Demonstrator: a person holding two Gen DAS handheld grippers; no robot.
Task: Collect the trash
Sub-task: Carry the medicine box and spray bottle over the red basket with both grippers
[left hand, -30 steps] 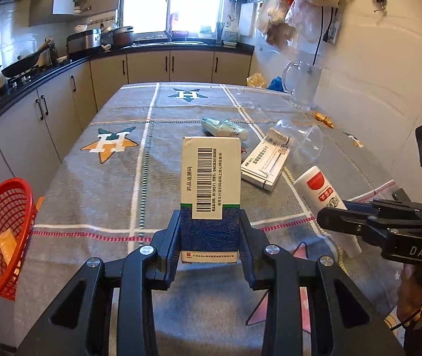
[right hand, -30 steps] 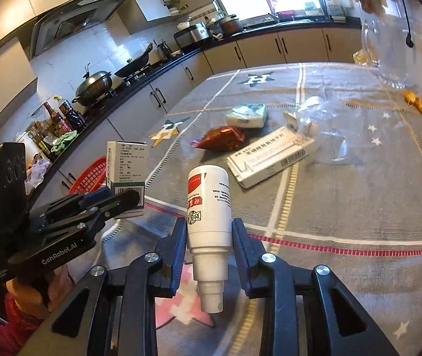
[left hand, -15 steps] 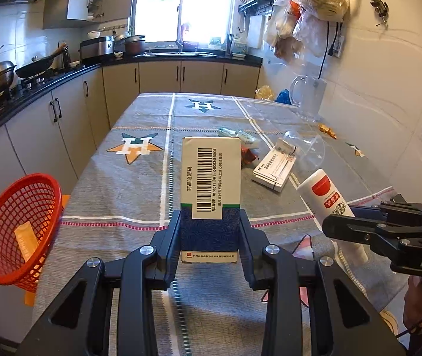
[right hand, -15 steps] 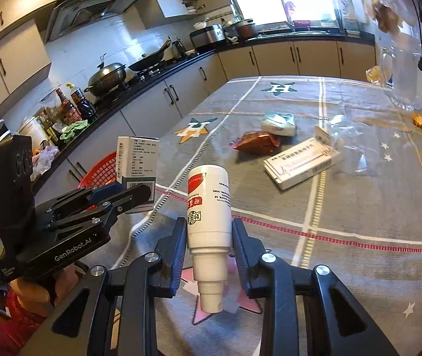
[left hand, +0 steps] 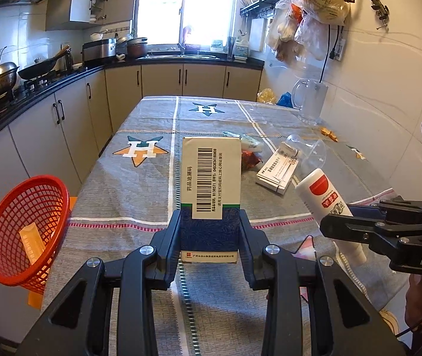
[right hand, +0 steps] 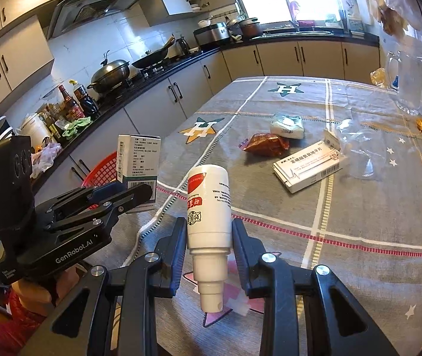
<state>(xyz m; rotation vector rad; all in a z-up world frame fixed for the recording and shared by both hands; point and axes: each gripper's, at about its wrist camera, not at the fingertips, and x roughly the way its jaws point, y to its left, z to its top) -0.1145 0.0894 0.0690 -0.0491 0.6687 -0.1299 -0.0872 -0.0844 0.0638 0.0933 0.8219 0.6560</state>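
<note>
My left gripper (left hand: 210,231) is shut on an upright medicine box (left hand: 211,178) with a barcode label, held above the near end of the table. The same box (right hand: 138,160) and left gripper (right hand: 148,191) show at the left of the right wrist view. My right gripper (right hand: 208,237) is shut on a white bottle (right hand: 208,204) with a red label, neck toward the camera; this bottle (left hand: 322,195) also appears at the right of the left wrist view. A red mesh basket (left hand: 17,231) stands beside the table's left edge with a pale wrapper inside.
On the grey star-patterned tablecloth (right hand: 359,207) lie a flat white medicine box (right hand: 309,166), a red-brown wrapper (right hand: 265,145), a white-green packet (right hand: 286,124) and a clear plastic cup (right hand: 359,148) on its side. A glass pitcher (left hand: 310,101) stands far right. Cabinets line the left.
Both grippers have drawn back from the table with their loads still held, so more of the table, the kitchen beyond and the red basket now show.
</note>
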